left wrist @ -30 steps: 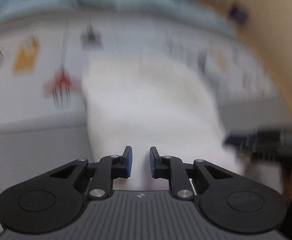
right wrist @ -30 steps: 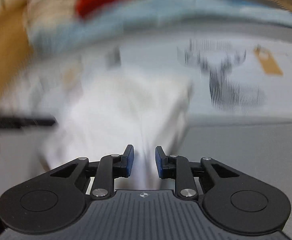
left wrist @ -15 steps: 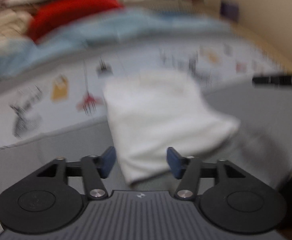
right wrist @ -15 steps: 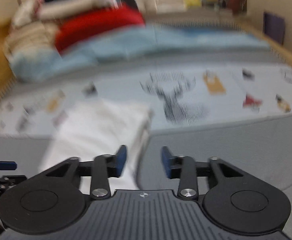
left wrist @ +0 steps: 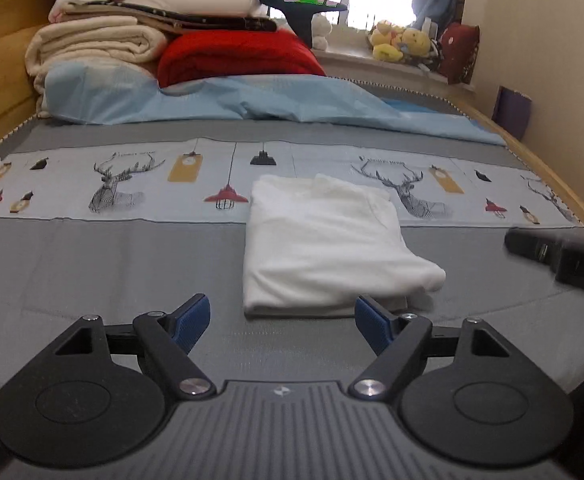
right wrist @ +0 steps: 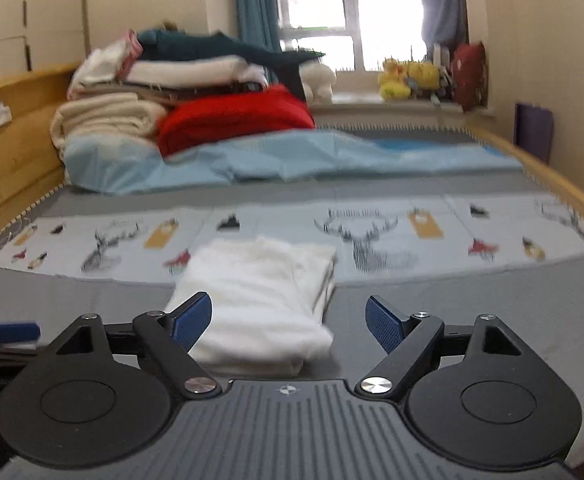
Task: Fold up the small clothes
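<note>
No writing can be read. The folded white garment [left wrist: 324,244] lies flat on the bed [left wrist: 91,264], its long axis running away from the cameras. The left tongs [left wrist: 281,320] and right tongs [right wrist: 287,322] are spreading, pinching nothing.

The folded garment [left wrist: 324,244] lies in the middle of the bed [left wrist: 91,264]. Behind it lies a sheet [left wrist: 251,100], and behind that stands a pile of blankets [left wrist: 151,36] at the left.
</note>
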Motion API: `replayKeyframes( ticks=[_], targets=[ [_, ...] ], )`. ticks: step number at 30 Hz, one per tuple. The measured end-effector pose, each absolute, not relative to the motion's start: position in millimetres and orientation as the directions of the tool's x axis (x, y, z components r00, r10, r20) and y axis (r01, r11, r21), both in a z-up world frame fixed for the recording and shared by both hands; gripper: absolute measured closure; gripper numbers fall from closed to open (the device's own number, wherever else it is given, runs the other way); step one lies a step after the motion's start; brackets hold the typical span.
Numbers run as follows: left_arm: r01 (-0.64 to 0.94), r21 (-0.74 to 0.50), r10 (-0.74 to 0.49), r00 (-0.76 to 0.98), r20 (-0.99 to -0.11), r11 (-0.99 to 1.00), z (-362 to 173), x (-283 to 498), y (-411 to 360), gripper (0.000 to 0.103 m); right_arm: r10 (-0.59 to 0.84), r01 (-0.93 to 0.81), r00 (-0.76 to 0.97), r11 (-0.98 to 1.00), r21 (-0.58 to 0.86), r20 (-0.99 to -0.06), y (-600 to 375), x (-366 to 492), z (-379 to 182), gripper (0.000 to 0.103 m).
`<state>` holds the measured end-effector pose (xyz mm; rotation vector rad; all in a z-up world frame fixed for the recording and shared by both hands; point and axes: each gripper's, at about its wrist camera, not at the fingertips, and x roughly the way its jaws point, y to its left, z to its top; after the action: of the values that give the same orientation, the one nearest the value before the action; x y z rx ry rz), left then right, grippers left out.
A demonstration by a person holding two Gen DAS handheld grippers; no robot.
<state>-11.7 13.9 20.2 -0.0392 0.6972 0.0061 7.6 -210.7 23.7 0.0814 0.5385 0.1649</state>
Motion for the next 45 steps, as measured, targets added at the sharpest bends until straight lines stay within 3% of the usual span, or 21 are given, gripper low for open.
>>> replayKeyframes(
  ticks=[3,15,45],
  targets=[
    [-0.032,-0.020,0.012,0.778,-0.628,0.999,21,-9,17,0.019,0.195,-0.137,0.808,0.980,0.145,-0.556,-205,8,16,0.018],
    [-0.025,-0.054,-0.018,0.742,-0.671,0.998,7,9,19,0.019,0.201,-0.204,0.786,0.977,0.062,-0.584,-179,11,6,0.018],
    [0.021,-0.069,-0.062,0.734,-0.677,0.997,2,13,14,0.019,0.227,-0.227,0.783,0.971,0.072,-0.579,-177,15,4,0.018]
  ],
)
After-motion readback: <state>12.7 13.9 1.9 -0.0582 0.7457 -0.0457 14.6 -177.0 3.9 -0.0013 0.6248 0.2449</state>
